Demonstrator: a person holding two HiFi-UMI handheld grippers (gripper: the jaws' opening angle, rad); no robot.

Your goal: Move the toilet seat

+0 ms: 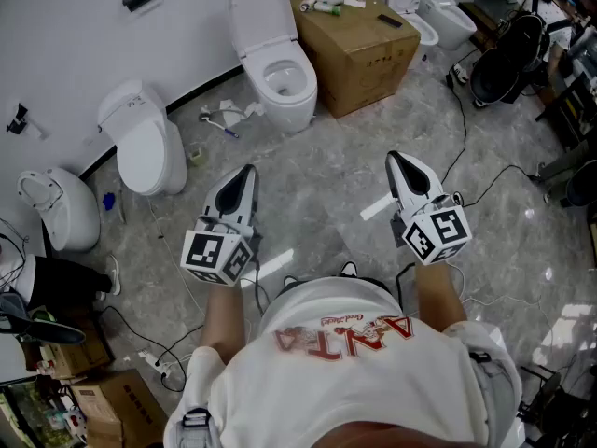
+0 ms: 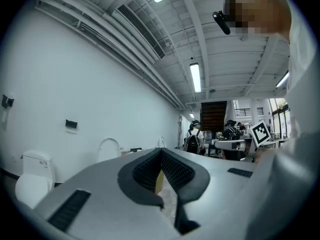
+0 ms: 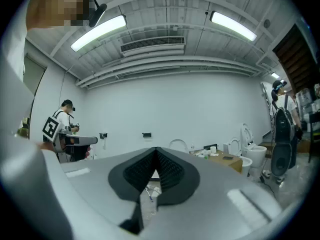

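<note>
A white toilet (image 1: 280, 77) stands by the far wall with its lid upright and its bowl uncovered. Its raised lid shows as an arch in the left gripper view (image 2: 109, 148) and in the right gripper view (image 3: 178, 145). My left gripper (image 1: 247, 169) hovers over the marble floor, well short of that toilet and a little to its left. It is shut, with nothing between its fingers (image 2: 161, 151). My right gripper (image 1: 395, 157) is held level with it further right, also shut and empty (image 3: 156, 150). Neither touches anything.
A second toilet (image 1: 145, 147) with its lid down stands at the left, another (image 1: 56, 208) beyond it, one more (image 1: 429, 12) at the back right. A cardboard box (image 1: 359, 45) with small items sits beside the middle toilet. Cables cross the floor; people work in the background.
</note>
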